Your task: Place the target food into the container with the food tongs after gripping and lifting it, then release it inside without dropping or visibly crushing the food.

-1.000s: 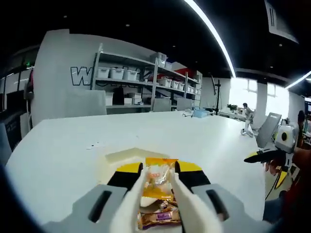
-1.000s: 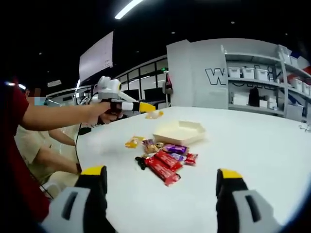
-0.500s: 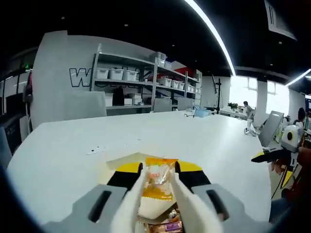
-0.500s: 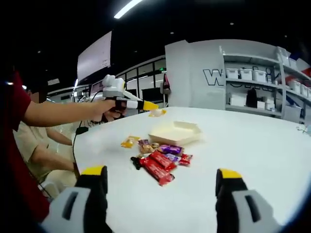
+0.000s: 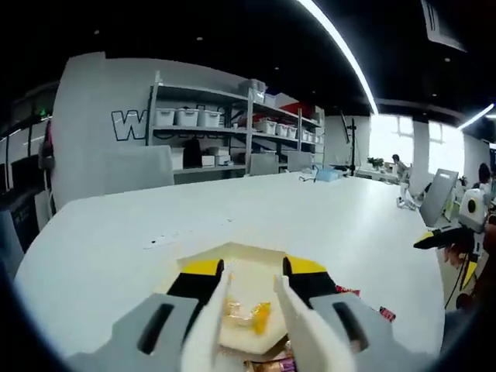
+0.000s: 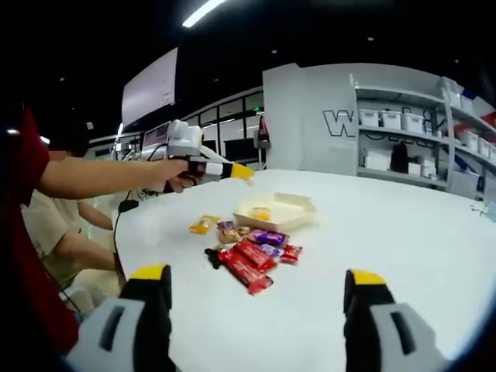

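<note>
A white shallow container (image 5: 246,252) lies on the white table, right under my left gripper (image 5: 253,267). White tong blades (image 5: 209,325) run along its yellow-tipped jaws, which stand apart. An orange-yellow wrapped sweet (image 5: 249,313) rests inside the container, free of the blades. In the right gripper view the left gripper (image 6: 240,172) hovers above the container (image 6: 288,203), with the sweet (image 6: 261,213) on its floor. My right gripper (image 6: 257,277) is open wide and holds nothing, well short of the snacks.
Several loose wrapped snacks lie beside the container: red bars (image 6: 244,267), a purple one (image 6: 267,237), a yellow one (image 6: 203,225). A person's arm (image 6: 93,180) holds the left gripper. Shelving (image 5: 225,132) with bins stands behind the table. The right gripper (image 5: 438,238) shows at the far right.
The left gripper's jaws have parted and the orange-yellow sweet has dropped from between the tong blades into the container. The right gripper has stayed open and still.
</note>
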The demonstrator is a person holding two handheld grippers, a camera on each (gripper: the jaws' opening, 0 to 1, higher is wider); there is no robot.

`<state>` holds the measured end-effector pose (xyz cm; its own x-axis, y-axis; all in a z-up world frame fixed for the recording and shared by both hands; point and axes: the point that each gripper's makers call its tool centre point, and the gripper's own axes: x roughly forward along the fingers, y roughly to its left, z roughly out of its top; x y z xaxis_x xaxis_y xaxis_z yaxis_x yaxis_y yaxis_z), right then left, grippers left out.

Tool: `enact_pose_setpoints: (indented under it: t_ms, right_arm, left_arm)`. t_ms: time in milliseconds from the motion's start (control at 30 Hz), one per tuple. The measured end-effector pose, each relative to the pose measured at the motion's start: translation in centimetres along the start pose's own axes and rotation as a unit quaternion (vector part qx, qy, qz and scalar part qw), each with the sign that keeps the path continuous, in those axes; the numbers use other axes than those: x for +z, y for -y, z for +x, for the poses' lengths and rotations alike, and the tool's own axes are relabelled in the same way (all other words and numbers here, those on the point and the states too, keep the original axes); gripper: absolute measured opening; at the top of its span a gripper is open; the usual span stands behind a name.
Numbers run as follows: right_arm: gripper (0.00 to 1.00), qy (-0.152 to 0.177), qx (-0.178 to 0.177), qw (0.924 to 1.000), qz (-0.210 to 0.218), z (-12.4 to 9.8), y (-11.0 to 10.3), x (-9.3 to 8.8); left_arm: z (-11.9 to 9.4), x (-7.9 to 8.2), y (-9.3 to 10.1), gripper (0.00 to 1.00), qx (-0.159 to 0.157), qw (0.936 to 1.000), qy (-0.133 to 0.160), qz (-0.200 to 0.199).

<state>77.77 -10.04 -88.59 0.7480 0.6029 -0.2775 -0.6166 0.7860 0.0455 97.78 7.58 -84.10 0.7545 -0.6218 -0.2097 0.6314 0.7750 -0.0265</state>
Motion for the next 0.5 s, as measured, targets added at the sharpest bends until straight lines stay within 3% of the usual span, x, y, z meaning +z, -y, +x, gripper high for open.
enact_pose_setpoints:
  t_ms: [267, 500]
  right_arm:
    - [0.91, 0.001, 0.006, 1.0, -0.004, 0.2, -0.7, 0.2]
    - [0.91, 0.002, 0.012, 0.9999, -0.007, 0.2, -1.3, 0.3]
  left_arm:
    - [-1.6, 0.5, -0.2, 0.29, 0.005, 1.0, 0.005, -0.004]
    - [-2.5, -0.3, -0.4, 0.29, 0.009, 0.9999, -0.003, -0.006]
